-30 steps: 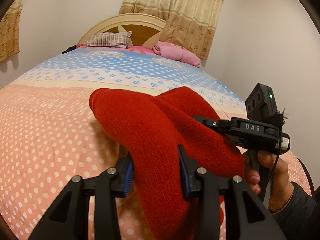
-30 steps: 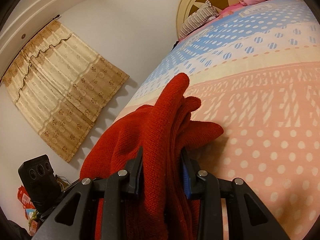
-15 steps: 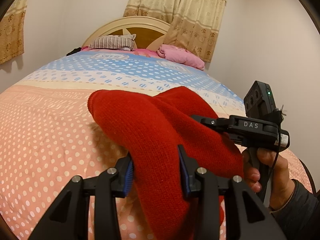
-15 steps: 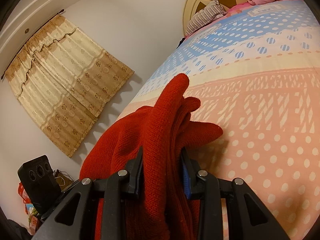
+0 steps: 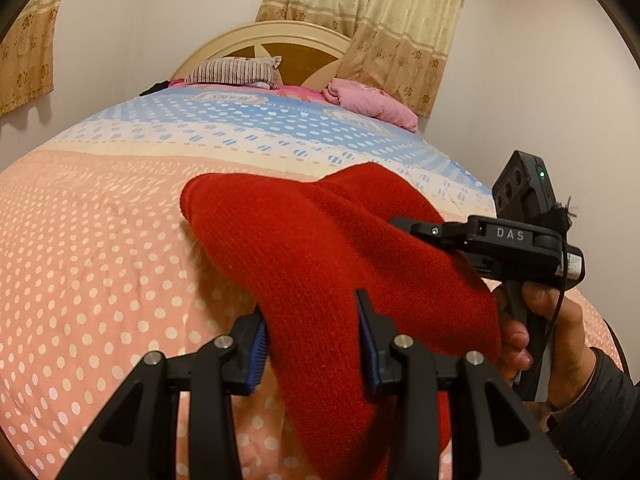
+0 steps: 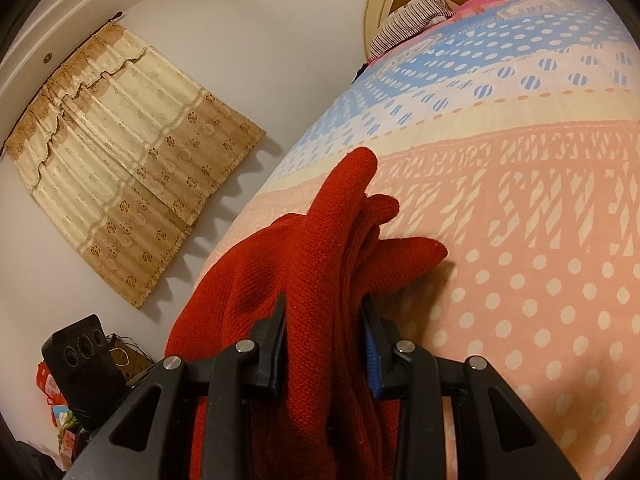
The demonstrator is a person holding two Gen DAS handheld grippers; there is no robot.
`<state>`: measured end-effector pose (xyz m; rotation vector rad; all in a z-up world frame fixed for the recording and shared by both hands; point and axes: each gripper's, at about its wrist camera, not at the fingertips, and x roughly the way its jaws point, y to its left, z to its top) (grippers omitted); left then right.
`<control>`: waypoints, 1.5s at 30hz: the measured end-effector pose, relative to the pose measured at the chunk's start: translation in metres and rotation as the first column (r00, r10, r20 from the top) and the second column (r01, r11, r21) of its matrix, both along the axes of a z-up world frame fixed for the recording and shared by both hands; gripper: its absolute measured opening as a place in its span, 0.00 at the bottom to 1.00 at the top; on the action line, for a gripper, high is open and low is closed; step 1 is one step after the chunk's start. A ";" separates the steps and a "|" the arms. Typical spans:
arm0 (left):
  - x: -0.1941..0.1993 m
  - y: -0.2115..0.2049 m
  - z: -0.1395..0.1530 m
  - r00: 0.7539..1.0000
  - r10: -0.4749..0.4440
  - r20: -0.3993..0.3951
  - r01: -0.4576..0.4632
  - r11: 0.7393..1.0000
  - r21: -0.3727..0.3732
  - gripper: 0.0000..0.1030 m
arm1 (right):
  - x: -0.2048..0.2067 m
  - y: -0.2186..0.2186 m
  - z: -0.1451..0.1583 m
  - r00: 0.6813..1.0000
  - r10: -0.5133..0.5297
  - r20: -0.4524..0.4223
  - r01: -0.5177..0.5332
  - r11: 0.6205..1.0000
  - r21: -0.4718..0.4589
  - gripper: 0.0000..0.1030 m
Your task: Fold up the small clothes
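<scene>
- My left gripper [image 5: 312,340] is clamped on the red knit [image 5: 320,256], pads pressed into a thick fold at 6 o'clock.
- My right gripper [image 6: 324,344] is likewise closed on bunched layers of the knit; from the left view its body sits at 3 o'clock.
- Over the last second almost nothing has shifted: same grips, knit held just over the bed [image 5: 100,260], only a slight drift of view.
- I judge the fold is paused mid-carry, not yet laid down.
- Pillow [image 5: 234,72] lies far at 12 o'clock.
</scene>
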<state>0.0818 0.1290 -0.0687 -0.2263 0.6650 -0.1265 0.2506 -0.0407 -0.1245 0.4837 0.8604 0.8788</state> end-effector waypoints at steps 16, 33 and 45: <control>0.005 0.001 -0.025 0.999 -0.002 -0.054 0.002 1.000 -0.006 0.39 | 0.009 -0.003 -0.025 0.998 -0.021 -0.057 0.020 1.000 -0.018 0.32; 0.007 0.010 -0.006 0.995 0.096 0.014 -0.097 0.994 0.041 0.67 | 0.003 -0.020 -0.019 0.983 -0.181 -0.015 0.179 0.978 -0.104 0.39; 0.025 0.033 -0.044 0.980 0.182 -0.077 -0.182 0.983 0.008 0.91 | -0.057 0.009 0.012 0.989 -0.031 0.148 0.061 0.977 -0.203 0.47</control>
